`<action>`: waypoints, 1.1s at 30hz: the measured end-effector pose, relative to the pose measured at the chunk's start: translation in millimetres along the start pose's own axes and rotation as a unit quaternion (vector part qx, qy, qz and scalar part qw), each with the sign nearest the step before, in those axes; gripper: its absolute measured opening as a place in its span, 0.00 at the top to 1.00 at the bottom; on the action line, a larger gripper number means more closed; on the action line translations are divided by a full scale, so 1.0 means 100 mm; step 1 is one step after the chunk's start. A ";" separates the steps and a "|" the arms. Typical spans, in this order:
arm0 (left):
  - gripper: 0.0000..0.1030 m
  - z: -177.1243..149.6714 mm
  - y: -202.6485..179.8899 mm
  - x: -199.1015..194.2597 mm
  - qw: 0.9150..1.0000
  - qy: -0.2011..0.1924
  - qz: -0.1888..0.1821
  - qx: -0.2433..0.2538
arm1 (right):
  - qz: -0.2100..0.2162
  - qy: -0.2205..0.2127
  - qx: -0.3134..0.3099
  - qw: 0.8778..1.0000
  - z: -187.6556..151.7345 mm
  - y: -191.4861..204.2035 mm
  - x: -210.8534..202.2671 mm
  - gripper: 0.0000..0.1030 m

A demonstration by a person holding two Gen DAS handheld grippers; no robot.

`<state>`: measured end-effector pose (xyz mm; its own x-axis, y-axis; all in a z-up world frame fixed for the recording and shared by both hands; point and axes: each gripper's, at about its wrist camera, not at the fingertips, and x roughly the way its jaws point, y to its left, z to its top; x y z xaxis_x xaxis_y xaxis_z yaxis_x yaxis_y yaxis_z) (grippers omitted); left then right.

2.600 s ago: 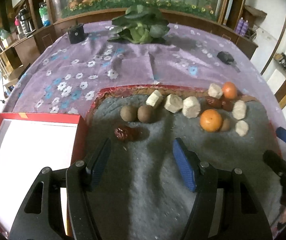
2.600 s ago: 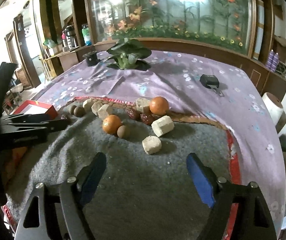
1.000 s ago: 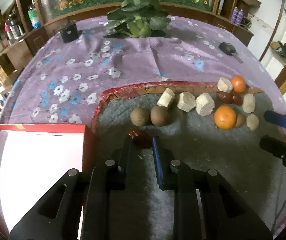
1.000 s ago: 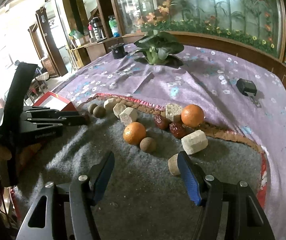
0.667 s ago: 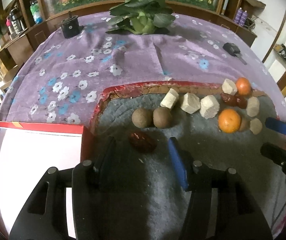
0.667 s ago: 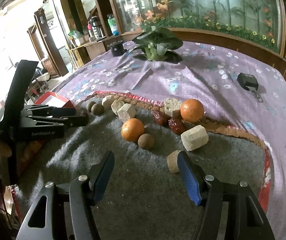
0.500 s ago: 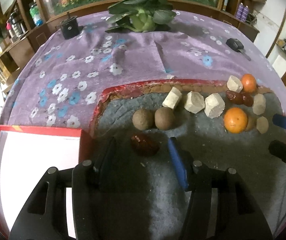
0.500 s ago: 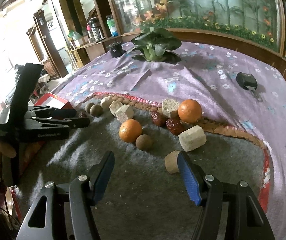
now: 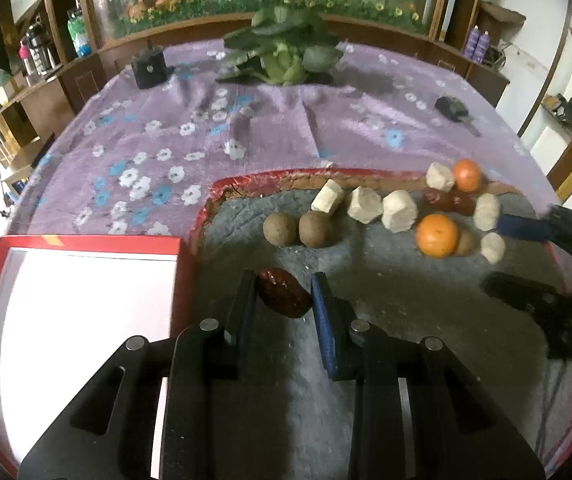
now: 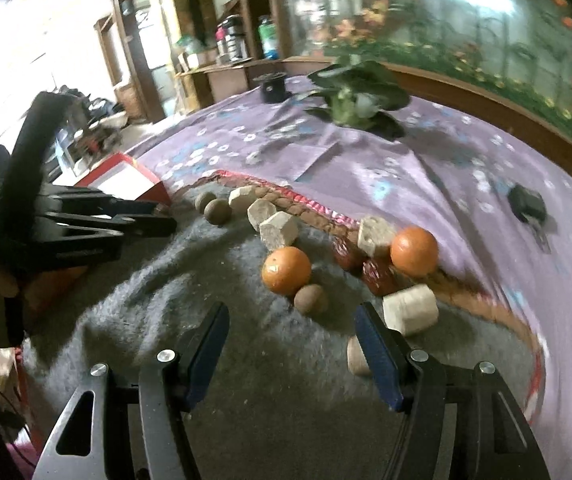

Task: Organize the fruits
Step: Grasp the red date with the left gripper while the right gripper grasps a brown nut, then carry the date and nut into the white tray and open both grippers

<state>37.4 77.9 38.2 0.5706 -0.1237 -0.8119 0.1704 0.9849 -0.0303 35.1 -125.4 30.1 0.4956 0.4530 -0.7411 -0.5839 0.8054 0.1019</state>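
My left gripper is closed around a dark red date on the grey felt mat; both pads touch its sides. Beyond it lie two brown round fruits, several pale cut chunks, two oranges, and two more dates. My right gripper is open and empty, just short of an orange and a small brown fruit. A pale chunk sits just right of its right finger.
A red box with a white inside lies left of the mat. A leafy plant, a black cup and a black key fob sit on the purple flowered cloth.
My left gripper opened after being shut, moved forward around the date and has closed in on it. My right gripper has swung left toward the orange and the small brown fruit.
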 end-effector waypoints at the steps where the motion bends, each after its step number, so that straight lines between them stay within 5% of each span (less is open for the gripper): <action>1: 0.74 -0.01 0.00 -0.04 1.000 -0.002 -0.002 0.002 | 0.004 0.006 -0.008 1.000 0.02 -0.01 0.05 0.38; 4: 0.74 -0.05 -0.04 -0.13 1.000 -0.005 -0.012 0.002 | 0.005 0.025 -0.037 0.999 0.06 -0.04 0.19 0.39; 7: 0.74 -0.09 -0.07 -0.16 1.000 -0.004 -0.018 0.000 | -0.001 0.049 -0.064 0.997 0.07 -0.05 0.33 0.70; 11: 0.74 -0.16 -0.12 -0.15 1.000 0.003 -0.013 0.002 | -0.002 0.051 -0.069 0.996 0.06 -0.08 0.39 0.79; 23: 0.74 -0.33 -0.05 -0.53 0.999 -0.026 0.021 -0.017 | 0.030 -0.022 -0.017 0.999 -0.06 0.37 -0.24 0.79; 33: 0.74 -0.52 0.37 -0.79 0.996 -0.033 0.074 -0.047 | 0.082 -0.034 -0.026 0.996 0.11 1.10 -0.19 0.79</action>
<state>-42.8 130.3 70.6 0.6353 0.0183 -0.7720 0.0073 0.9995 0.0297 -31.5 -41.4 63.1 0.4320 0.6029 -0.6707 -0.6920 0.6985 0.1822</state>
